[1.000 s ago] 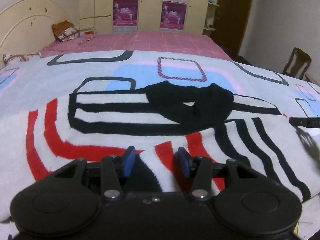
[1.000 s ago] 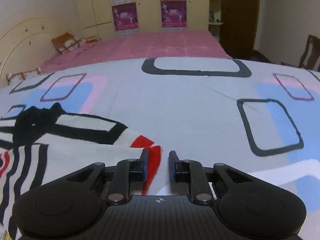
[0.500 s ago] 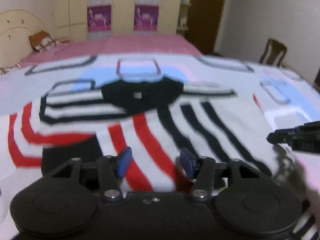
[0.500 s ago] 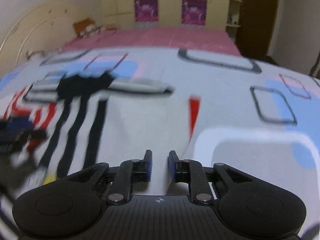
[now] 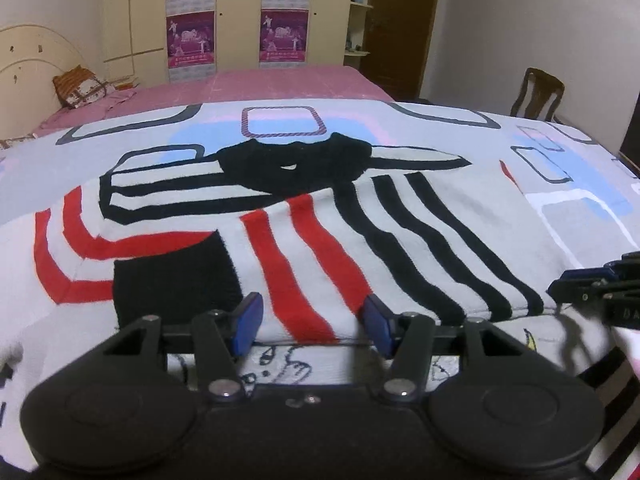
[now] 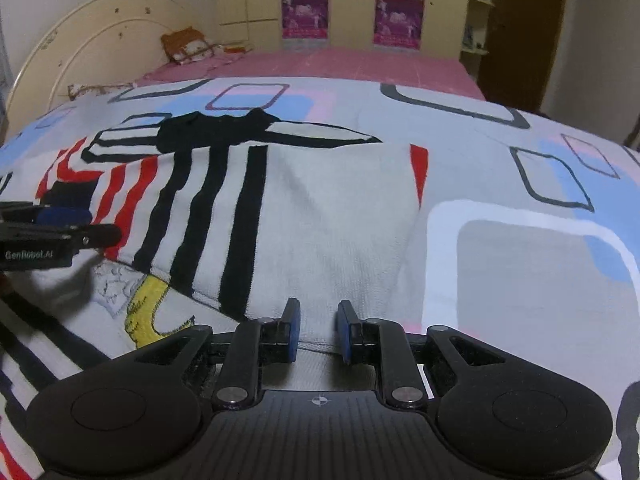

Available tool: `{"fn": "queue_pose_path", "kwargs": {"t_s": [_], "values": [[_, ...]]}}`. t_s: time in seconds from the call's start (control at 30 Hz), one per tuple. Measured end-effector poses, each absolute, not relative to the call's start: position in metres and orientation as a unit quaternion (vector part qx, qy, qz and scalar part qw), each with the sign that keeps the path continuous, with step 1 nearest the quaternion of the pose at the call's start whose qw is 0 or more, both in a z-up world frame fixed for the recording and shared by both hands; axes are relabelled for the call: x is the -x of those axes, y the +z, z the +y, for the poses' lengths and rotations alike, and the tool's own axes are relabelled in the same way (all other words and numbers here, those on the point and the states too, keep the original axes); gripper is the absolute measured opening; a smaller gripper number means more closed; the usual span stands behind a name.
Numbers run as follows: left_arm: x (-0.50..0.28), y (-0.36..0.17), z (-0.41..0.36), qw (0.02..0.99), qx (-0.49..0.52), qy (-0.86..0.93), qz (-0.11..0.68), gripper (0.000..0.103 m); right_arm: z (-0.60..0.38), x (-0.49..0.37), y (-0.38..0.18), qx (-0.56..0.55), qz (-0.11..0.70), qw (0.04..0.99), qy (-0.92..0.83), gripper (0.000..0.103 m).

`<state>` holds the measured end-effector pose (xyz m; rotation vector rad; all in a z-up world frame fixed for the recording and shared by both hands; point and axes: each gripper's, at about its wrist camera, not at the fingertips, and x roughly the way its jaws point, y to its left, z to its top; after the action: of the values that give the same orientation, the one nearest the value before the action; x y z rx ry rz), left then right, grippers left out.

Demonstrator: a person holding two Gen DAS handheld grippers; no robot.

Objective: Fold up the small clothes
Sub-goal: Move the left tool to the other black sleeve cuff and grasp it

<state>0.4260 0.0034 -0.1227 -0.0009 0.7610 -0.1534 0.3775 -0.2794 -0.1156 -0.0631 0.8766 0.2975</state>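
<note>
A: Where's the garment now?

B: The striped sweater (image 5: 360,232) lies on the patterned bedspread (image 6: 520,248), black collar at the far side, a fold laid over it so the near fold edge sits right at both tools. Printing on the layer beneath shows just under that edge.

A: And the jaws?

B: The left gripper (image 5: 310,320) has just been opening; its jaws stand spread, the fold edge lying between them, pads clear of the cloth. The right gripper (image 6: 318,330) has its jaws close together but still parted, over the white fold edge; I'd call it released, not pinching.

A: What might go wrong?

B: My guess: knit is springy, so the fold could creep back or lie skewed once let go. A blue pad pulling away could also snag the edge and drag the layer off line. The red sleeve tip (image 6: 419,172) peeks out at the right, so the sides may end up uneven.

A: Any writing?

B: "GenRobot.AI" on the left gripper's side, seen from the right wrist. The wardrobe posters (image 5: 191,38) are too small to read.
</note>
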Motion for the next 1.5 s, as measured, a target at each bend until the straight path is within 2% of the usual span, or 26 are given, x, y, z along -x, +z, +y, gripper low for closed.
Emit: {"fn": "queue_pose_path", "kwargs": {"t_s": [0.17, 0.27, 0.43, 0.97, 1.0, 1.07, 1.1, 1.13, 1.17, 1.23, 1.27, 1.33, 1.4, 1.43, 1.5], "values": [[-0.423, -0.120, 0.013, 0.926, 0.007, -0.079, 0.368, 0.053, -0.267, -0.383, -0.111, 0.041, 0.426, 0.895, 0.126, 0.019], [-0.418, -0.107, 0.023, 0.944, -0.019, -0.042, 0.327, 0.056, -0.270, -0.382, -0.103, 0.012, 0.414, 0.903, 0.117, 0.019], [-0.444, -0.122, 0.036, 0.924, -0.003, -0.039, 0.379, 0.057, -0.240, -0.401, -0.107, 0.000, 0.418, 0.897, 0.142, 0.019], [-0.443, -0.128, 0.046, 0.925, -0.004, -0.067, 0.374, 0.058, -0.232, -0.395, -0.117, 0.015, 0.428, 0.900, 0.083, 0.019], [-0.443, -0.127, 0.048, 0.924, 0.000, -0.072, 0.375, 0.059, -0.231, -0.395, -0.114, 0.012, 0.428, 0.900, 0.078, 0.019], [-0.440, -0.121, 0.055, 0.925, 0.013, -0.073, 0.372, 0.073, -0.234, -0.391, -0.107, -0.011, 0.422, 0.905, 0.063, 0.019], [-0.434, -0.117, 0.061, 0.929, 0.015, -0.066, 0.365, 0.091, -0.236, -0.388, -0.103, -0.027, 0.419, 0.906, 0.058, 0.032], [-0.427, -0.113, 0.069, 0.933, 0.013, -0.053, 0.355, 0.098, -0.238, -0.384, -0.100, -0.040, 0.416, 0.907, 0.051, 0.071], [-0.419, -0.109, 0.081, 0.938, 0.015, -0.041, 0.345, 0.097, -0.240, -0.379, -0.097, -0.048, 0.408, 0.911, 0.043, 0.082], [-0.401, -0.102, 0.114, 0.940, 0.039, -0.020, 0.338, 0.092, -0.242, -0.370, -0.091, -0.058, 0.393, 0.916, 0.046, 0.083], [-0.391, -0.100, 0.132, 0.941, 0.050, -0.002, 0.334, 0.090, -0.241, -0.367, -0.089, -0.061, 0.391, 0.917, 0.047, 0.081], [-0.365, -0.097, 0.178, 0.941, 0.078, 0.048, 0.327, 0.081, -0.238, -0.362, -0.084, -0.058, 0.388, 0.918, 0.047, 0.064], [-0.338, -0.098, 0.223, 0.935, 0.107, 0.104, 0.323, 0.072, -0.234, -0.360, -0.081, -0.060, 0.387, 0.919, 0.050, 0.057], [-0.324, -0.099, 0.248, 0.929, 0.122, 0.135, 0.323, 0.065, -0.232, -0.359, -0.080, -0.061, 0.387, 0.918, 0.054, 0.056], [-0.298, -0.103, 0.292, 0.913, 0.158, 0.189, 0.326, 0.060, -0.223, -0.360, -0.079, -0.053, 0.393, 0.916, 0.063, 0.056]]}}
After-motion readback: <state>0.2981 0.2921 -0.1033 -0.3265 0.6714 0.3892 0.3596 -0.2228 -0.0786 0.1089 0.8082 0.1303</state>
